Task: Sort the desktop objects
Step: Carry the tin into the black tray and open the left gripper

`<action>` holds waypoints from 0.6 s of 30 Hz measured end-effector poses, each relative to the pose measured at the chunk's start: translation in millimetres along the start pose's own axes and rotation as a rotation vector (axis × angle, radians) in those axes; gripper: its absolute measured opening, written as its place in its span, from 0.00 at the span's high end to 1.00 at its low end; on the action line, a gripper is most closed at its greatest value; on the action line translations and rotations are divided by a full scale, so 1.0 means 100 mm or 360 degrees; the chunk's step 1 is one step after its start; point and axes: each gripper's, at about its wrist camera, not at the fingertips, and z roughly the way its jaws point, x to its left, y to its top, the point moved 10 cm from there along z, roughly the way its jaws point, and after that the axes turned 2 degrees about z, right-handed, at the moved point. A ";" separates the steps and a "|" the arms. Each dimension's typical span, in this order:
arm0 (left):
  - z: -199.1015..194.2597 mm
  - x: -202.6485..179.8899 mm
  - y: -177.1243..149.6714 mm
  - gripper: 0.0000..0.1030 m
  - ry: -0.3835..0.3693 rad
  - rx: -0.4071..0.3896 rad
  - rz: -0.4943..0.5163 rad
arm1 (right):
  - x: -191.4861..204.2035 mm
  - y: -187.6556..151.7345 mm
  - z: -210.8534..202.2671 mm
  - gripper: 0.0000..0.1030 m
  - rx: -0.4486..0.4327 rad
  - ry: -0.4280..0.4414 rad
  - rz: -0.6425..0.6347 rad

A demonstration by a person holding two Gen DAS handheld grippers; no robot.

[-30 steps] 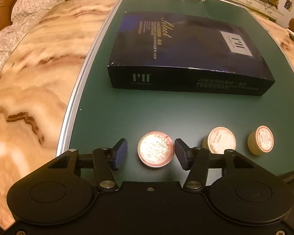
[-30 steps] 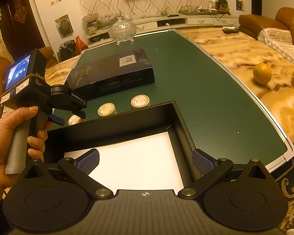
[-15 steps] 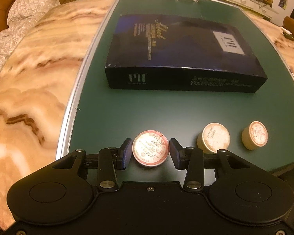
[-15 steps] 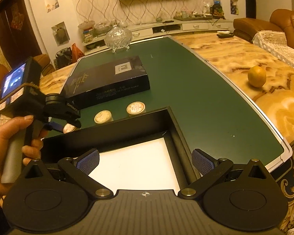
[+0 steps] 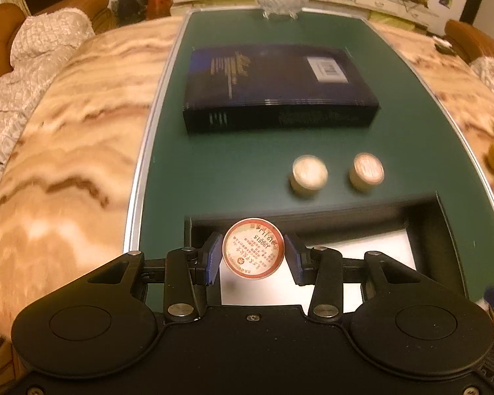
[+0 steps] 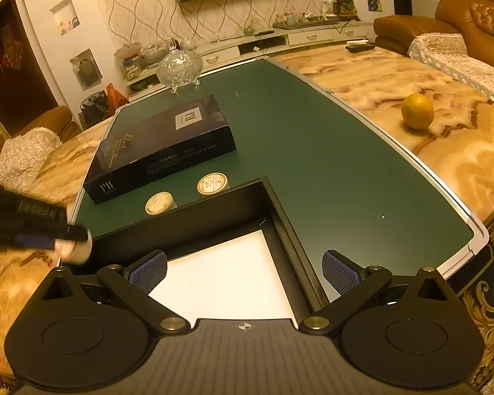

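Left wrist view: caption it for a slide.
Left gripper holds a round tin over the black tray; two tins wait.

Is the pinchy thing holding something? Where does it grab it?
Yes. The left gripper holds a small round tin by its opposite sides, above the black tray. The right gripper holds nothing.

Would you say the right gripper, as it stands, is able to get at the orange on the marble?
Probably yes. The right gripper is open and holds nothing, and the orange sits alone on bare marble beyond the green mat's edge, nothing between them.
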 end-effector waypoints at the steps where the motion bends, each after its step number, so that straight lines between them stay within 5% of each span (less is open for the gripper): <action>1: 0.01 -0.01 -0.07 0.61 0.0003 0.0019 0.0007 | 0.00 0.00 0.00 0.00 0.0002 0.0000 0.0003; 18: 0.34 0.00 -0.66 0.61 0.0142 0.0249 0.0080 | -0.09 -0.03 0.02 0.00 0.0043 0.0003 0.0069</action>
